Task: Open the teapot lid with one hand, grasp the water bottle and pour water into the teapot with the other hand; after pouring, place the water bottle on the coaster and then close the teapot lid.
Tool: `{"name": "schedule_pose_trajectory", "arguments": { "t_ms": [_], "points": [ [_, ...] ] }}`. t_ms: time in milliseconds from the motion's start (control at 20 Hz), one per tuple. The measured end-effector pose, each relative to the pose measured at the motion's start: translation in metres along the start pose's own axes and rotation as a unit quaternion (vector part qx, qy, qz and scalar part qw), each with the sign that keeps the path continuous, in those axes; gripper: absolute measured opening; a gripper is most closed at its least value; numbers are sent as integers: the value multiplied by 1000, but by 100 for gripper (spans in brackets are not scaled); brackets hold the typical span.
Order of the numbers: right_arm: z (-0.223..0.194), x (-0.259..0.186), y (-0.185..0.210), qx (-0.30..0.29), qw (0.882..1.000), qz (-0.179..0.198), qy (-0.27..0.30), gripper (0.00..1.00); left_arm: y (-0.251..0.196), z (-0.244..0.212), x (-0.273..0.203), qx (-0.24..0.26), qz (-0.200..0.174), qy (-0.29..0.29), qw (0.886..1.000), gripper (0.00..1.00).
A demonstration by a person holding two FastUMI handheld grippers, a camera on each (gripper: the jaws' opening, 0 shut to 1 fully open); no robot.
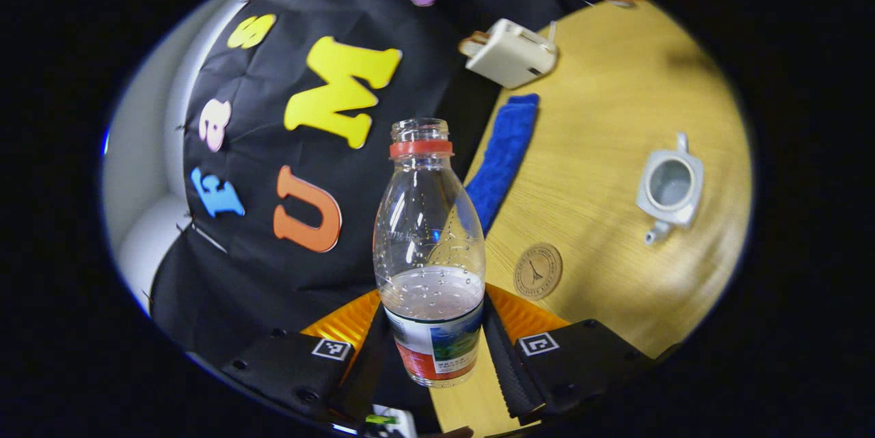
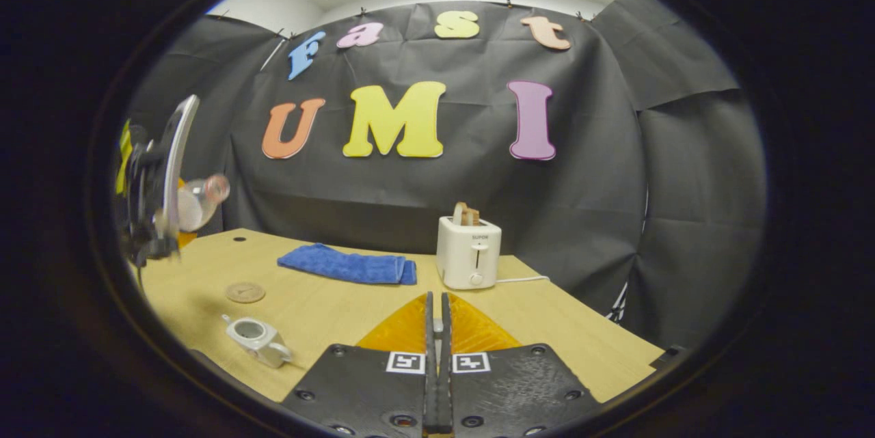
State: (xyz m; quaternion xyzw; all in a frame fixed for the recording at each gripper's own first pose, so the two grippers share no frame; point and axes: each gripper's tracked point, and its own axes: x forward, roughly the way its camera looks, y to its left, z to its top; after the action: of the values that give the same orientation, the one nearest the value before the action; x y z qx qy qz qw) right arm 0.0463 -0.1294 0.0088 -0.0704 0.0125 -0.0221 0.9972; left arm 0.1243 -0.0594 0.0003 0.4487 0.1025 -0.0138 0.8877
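Two tools are in my hands. My left tool (image 1: pixel 433 349) is clamped on the water bottle (image 1: pixel 429 253), both fingers pressing its labelled lower part, and the bottle is lifted clear of the tabletop (image 1: pixel 615 103). It has no cap on its neck and water fills only its lower part. In the right gripper view I see that same bottle (image 2: pixel 198 200) held up at the far left, tilted with its neck pointing right, above the tabletop's (image 2: pixel 328 308) left end.

My right tool (image 2: pixel 435 329) has its fingers brought together with nothing between them; I cannot see the lid anywhere.

The teapot (image 1: pixel 670 188) sits on the tabletop with its top open, so I look straight into its bowl in the left gripper view. In the right gripper view the teapot (image 2: pixel 256 339) lies near the tabletop's front left edge. The round coaster (image 1: pixel 538 270) lies bare, between the bottle and the teapot; in the right gripper view the coaster (image 2: pixel 245 292) is just behind the teapot.

Farther back lie a folded blue towel (image 2: pixel 345 266) and, beside it, a white toaster (image 2: pixel 468 252).
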Motion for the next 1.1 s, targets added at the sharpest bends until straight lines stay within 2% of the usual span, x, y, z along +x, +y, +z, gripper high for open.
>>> {"name": "schedule_pose_trajectory", "arguments": {
  "t_ms": [100, 150, 200, 350, 500, 700, 850, 900, 1100],
  "points": [
    [0, -1, 7, -4, 1000, 4, -1, 0, 5, -8, 15, -106, 4, -3, 994, 73],
    [-3, 0, 10, -7, 1000, 6, 0, 0, 2, -14, 24, -155, -3, 1, 988, 76],
    [-3, 0, 12, -10, 1000, 8, 0, 0, 0, -16, 30, -202, -7, 3, 979, 74],
    [-7, 2, 17, -14, 1000, 10, 2, 0, -10, -19, 43, -329, -34, -21, 944, 74],
    [-12, 6, 19, -16, 1000, 12, 8, 0, -18, -21, 59, -420, -56, -46, 905, 75],
    [-19, 10, 18, -12, 1000, 12, 16, 0, -36, -26, 82, -483, -69, -57, 871, 76],
    [-26, 15, 18, -13, 1000, 10, 24, 0, -48, -26, 94, -513, -75, -61, 853, 76],
    [-28, 16, 18, -14, 999, 10, 27, 0, -53, -26, 97, -516, -79, -58, 851, 76],
    [-38, 20, 22, -15, 999, 14, 36, 0, -61, -22, 103, -496, -81, -68, 862, 77]
  ]
}}
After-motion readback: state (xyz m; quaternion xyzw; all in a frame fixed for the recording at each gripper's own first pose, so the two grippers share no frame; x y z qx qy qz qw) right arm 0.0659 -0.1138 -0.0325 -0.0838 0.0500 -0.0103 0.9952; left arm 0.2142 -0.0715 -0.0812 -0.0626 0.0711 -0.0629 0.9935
